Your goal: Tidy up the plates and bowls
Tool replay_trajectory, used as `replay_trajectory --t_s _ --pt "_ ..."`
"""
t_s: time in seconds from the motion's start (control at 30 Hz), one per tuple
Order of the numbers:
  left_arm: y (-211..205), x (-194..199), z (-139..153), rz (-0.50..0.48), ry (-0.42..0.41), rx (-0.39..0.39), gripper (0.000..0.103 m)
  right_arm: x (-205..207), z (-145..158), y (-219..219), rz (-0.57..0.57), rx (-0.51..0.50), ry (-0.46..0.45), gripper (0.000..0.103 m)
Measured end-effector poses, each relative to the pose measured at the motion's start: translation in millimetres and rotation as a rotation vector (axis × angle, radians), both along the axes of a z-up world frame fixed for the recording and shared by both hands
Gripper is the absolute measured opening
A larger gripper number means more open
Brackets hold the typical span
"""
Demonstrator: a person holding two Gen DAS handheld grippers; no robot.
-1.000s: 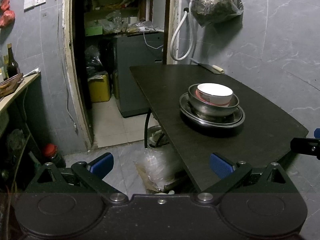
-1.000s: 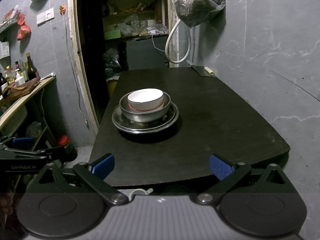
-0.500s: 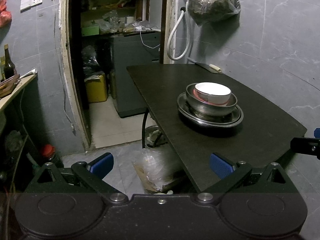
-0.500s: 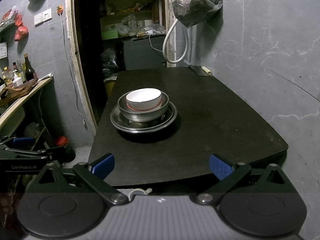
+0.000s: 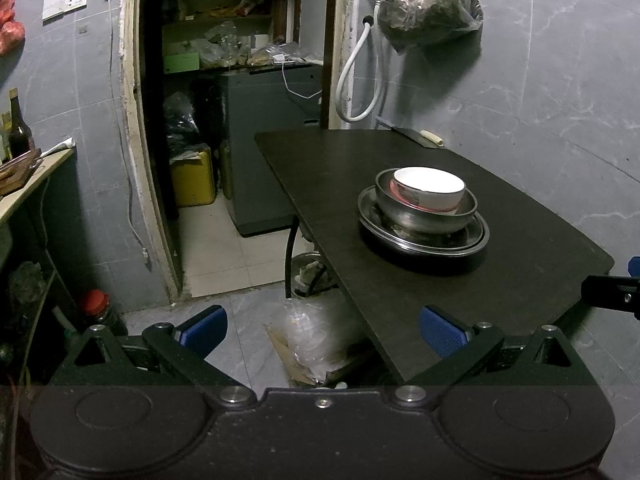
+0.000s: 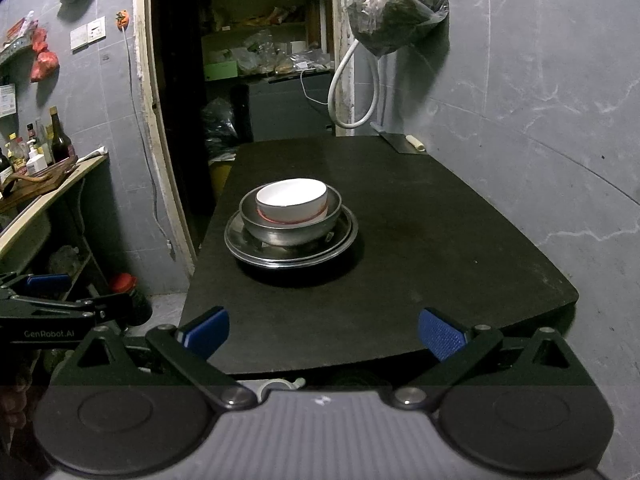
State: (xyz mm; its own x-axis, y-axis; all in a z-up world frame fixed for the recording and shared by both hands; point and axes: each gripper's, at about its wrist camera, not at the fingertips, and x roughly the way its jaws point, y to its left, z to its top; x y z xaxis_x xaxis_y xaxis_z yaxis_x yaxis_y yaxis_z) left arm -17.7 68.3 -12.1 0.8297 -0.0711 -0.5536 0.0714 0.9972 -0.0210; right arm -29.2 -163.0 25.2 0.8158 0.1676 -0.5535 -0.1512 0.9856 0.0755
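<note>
Now both my jaws gape empty short of the desk (image 6: 440,240); I'd lift the white bowl (image 6: 292,200) straight up, rim pinched gently.

Home kitchen corner, cramped. Grey tiled walls (image 6: 540,80), dark table (image 6: 440,248) with stacked metal plates (image 6: 288,246) and bowls, sauce bottles (image 6: 58,138) on a side counter, cluttered pantry shelves (image 5: 232,44) through the doorway, tap hose (image 5: 352,76).
</note>
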Motion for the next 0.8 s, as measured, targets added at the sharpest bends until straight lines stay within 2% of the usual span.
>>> replay_trajectory --t_s 0.8 --pt "-3.1 10.1 -0.7 -0.024 0.011 -0.001 0.102 4.0 -0.9 -1.0 -0.009 0.000 0.013 0.103"
